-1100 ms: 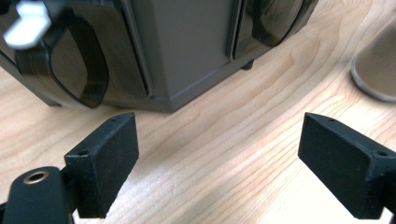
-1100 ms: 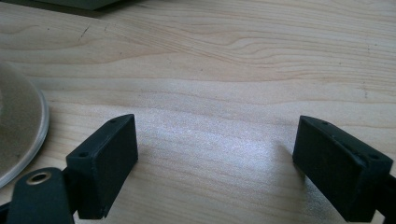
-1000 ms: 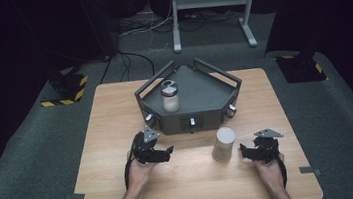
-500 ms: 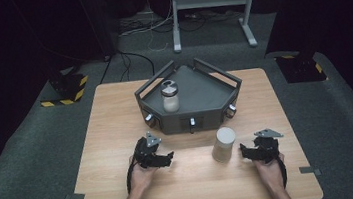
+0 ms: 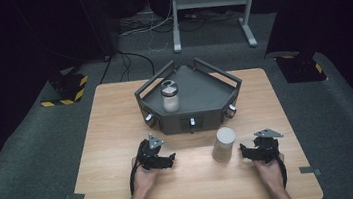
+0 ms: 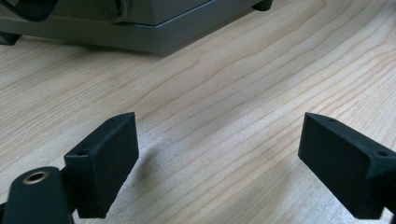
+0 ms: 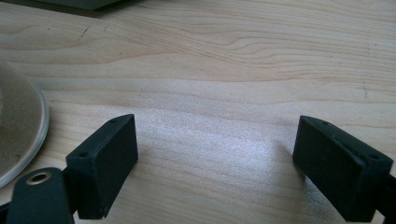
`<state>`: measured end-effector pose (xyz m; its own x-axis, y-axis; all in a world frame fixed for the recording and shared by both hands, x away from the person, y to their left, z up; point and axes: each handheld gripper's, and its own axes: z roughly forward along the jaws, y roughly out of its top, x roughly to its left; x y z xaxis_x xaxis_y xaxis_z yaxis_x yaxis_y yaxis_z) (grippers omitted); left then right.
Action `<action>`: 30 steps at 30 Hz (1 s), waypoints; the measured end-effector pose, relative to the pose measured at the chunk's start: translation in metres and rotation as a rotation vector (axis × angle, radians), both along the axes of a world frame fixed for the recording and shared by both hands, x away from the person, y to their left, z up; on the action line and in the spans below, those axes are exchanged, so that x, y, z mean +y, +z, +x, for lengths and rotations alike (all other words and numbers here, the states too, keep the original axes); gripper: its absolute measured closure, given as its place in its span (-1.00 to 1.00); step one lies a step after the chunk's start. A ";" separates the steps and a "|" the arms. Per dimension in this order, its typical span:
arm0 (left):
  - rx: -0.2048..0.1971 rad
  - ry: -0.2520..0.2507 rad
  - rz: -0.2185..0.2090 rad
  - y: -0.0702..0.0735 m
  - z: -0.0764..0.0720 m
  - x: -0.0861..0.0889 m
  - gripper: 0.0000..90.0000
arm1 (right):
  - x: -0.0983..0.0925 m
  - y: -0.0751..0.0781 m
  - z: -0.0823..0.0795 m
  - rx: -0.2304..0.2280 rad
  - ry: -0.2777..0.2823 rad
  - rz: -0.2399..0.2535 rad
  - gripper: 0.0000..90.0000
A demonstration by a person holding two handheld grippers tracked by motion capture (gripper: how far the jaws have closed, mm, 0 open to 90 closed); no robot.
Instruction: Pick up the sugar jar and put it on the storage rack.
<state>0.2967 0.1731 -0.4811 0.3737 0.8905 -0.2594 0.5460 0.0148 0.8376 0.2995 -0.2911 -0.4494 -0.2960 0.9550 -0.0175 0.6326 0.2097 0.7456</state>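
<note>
A jar with a beige lid [image 5: 224, 144] stands on the wooden table [image 5: 116, 116], between my two grippers. My right gripper [image 5: 247, 152] rests just right of it, jaws open and apart from it; in the right gripper view the right gripper [image 7: 217, 135] has bare wood between its pads and the jar's rounded edge [image 7: 18, 135] at the left. My left gripper [image 5: 167, 159] lies low over the table to the jar's left, open; the left gripper view has the left gripper [image 6: 219, 135] over bare wood. A second jar with a silver lid [image 5: 169, 95] stands in the grey tray [image 5: 214, 95].
The grey three-cornered tray has raised rails and small knobs on its front wall [image 5: 192, 123]; its base [image 6: 140, 32] lies just ahead of my left gripper. Dark floor, cables and a metal stand [image 5: 209, 5] lie beyond the table's far edge.
My left gripper has sunk a little toward the table. The right gripper and both jars have kept still.
</note>
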 end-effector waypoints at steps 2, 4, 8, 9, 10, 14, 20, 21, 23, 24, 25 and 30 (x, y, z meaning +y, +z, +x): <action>0.001 0.004 -0.004 -0.001 0.000 0.000 -0.73 | 0.000 0.000 0.000 0.000 0.000 0.000 -0.70; 0.004 0.007 -0.010 -0.002 0.001 0.000 -0.73 | 0.000 0.000 0.000 0.000 0.000 0.000 -0.70; 0.012 0.018 -0.020 -0.004 0.001 -0.002 -0.73 | 0.000 0.000 0.000 0.000 0.000 0.000 -0.70; 0.013 0.016 -0.013 -0.004 0.001 -0.001 -0.73 | 0.000 0.000 0.000 0.000 0.000 0.000 -0.70; 0.010 0.013 -0.009 -0.005 0.001 -0.001 -0.74 | 0.000 0.000 0.000 0.001 -0.001 0.000 -0.70; 0.009 0.015 -0.007 -0.005 0.001 -0.002 -0.74 | 0.000 0.000 0.000 0.000 0.000 0.000 -0.70; -0.008 0.016 0.002 -0.008 -0.002 -0.004 -0.75 | 0.000 0.000 0.000 0.000 0.000 0.000 -0.70; -0.008 0.016 0.002 -0.008 -0.002 -0.004 -0.75 | 0.000 0.000 0.000 0.000 0.000 0.000 -0.70; -0.008 0.016 0.002 -0.008 -0.002 -0.004 -0.75 | 0.000 0.000 0.000 0.000 0.000 0.000 -0.70; -0.008 0.014 0.004 -0.008 -0.002 -0.004 -0.75 | 0.000 0.000 0.000 0.000 0.000 0.000 -0.70; -0.009 0.014 0.004 -0.008 -0.002 -0.004 -0.75 | 0.000 0.000 0.000 0.000 0.000 0.000 -0.70; -0.012 0.016 0.008 -0.008 -0.003 -0.005 -0.76 | 0.000 0.000 0.000 0.001 -0.001 0.000 -0.70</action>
